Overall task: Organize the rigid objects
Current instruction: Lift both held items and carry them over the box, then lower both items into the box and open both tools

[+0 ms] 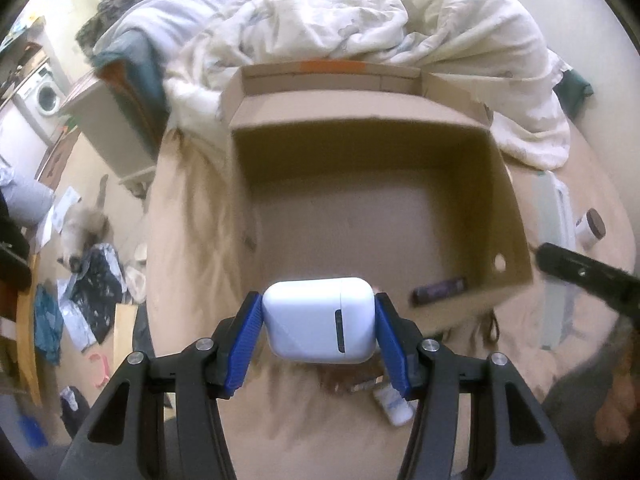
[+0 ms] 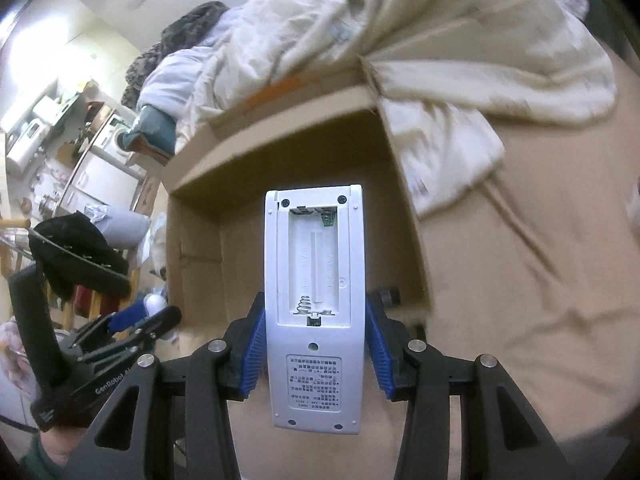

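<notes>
My left gripper (image 1: 319, 320) is shut on a white earbud case (image 1: 320, 320), held just before the near wall of an open cardboard box (image 1: 514, 208) on the bed. A dark tube (image 1: 440, 290) lies in the box's near right corner. My right gripper (image 2: 315, 332) is shut on a white remote control (image 2: 315, 304) turned back side up, its battery bay open and empty. It hangs over the near edge of the same cardboard box (image 2: 404, 184). In the right wrist view the left gripper (image 2: 132, 316) shows at the lower left.
A crumpled white duvet (image 1: 360, 12) lies behind the box. On the beige sheet sit a small white tube (image 1: 394, 402), a brown-capped jar (image 1: 592, 228) and a pale flat object (image 1: 554, 208). The floor at left holds scattered clothes and bags (image 1: 92, 288).
</notes>
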`<control>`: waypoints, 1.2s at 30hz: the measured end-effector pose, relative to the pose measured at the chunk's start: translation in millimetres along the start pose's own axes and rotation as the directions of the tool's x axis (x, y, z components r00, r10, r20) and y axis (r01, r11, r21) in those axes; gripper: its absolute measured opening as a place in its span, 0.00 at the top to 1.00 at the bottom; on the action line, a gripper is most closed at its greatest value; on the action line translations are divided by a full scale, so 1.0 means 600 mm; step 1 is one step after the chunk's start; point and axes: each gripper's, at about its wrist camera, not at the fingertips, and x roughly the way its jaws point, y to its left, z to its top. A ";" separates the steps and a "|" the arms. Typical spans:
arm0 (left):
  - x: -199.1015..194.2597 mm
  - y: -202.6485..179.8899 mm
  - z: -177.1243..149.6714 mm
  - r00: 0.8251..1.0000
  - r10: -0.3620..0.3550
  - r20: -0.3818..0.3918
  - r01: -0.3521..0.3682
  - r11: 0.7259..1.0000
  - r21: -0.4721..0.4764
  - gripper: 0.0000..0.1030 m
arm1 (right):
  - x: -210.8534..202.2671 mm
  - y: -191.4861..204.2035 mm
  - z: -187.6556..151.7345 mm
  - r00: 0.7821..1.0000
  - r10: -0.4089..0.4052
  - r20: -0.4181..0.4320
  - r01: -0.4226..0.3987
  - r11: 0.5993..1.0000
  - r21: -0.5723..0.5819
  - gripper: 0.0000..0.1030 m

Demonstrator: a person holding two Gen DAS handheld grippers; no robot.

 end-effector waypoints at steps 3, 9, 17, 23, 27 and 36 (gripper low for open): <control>0.019 -0.007 0.034 1.000 0.017 0.009 -0.017 1.000 0.016 0.50 | 0.030 0.012 0.033 1.000 0.000 0.007 0.000 1.000 -0.030 0.53; 0.082 -0.022 0.038 0.998 0.016 0.054 -0.021 0.996 0.088 0.50 | 0.109 0.004 0.048 0.998 -0.060 0.027 0.062 0.994 -0.088 0.53; 0.142 -0.040 0.036 0.997 0.079 -0.013 -0.076 0.987 0.140 0.49 | 0.147 -0.001 0.029 0.990 -0.137 0.031 0.140 0.981 -0.137 0.53; 0.164 -0.042 0.022 0.994 0.101 -0.052 -0.092 0.984 0.152 0.49 | 0.162 0.002 0.025 0.985 -0.172 0.026 0.174 0.971 -0.163 0.53; 0.168 -0.041 0.019 0.992 0.117 -0.050 -0.107 0.980 0.168 0.49 | 0.165 0.008 0.026 0.980 -0.194 0.039 0.198 0.964 -0.177 0.53; 0.156 -0.049 0.010 0.993 0.112 -0.042 -0.102 0.978 0.183 0.49 | 0.172 0.011 0.029 0.971 -0.235 0.040 0.238 0.951 -0.197 0.53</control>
